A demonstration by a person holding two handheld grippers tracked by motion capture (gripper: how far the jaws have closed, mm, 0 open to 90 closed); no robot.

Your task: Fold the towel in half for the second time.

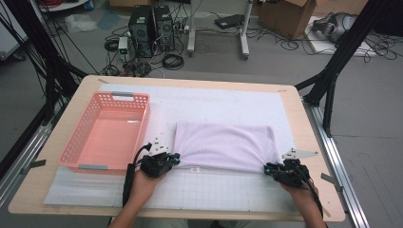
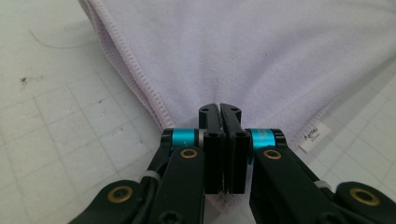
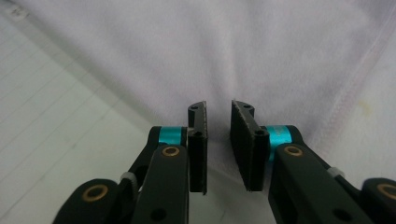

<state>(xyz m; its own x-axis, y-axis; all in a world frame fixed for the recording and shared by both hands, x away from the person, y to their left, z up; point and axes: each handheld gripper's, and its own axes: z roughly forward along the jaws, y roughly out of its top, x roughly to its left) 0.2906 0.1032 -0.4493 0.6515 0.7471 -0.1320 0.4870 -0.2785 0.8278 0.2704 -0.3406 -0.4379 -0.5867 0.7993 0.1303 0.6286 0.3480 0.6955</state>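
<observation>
The setting is a laboratory or recording workspace. The landmark is the wooden table (image 1: pixel 304 142), topped with a white gridded mat (image 1: pixel 214 190) and mounted between black metal frame struts (image 1: pixel 332 71). On the grey floor beyond the table's far edge stand two black computer towers (image 1: pixel 152 28) amid loose cables (image 1: pixel 172 61). Further beyond, to the right, sits a cardboard box (image 1: pixel 285 16). White stand legs (image 1: pixel 243 33) rise behind the table's far edge.

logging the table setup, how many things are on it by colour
pink: 1, the basket
pale lilac: 1, the folded towel
white: 1, the grid mat
black: 2, the left gripper and right gripper
total: 5
</observation>
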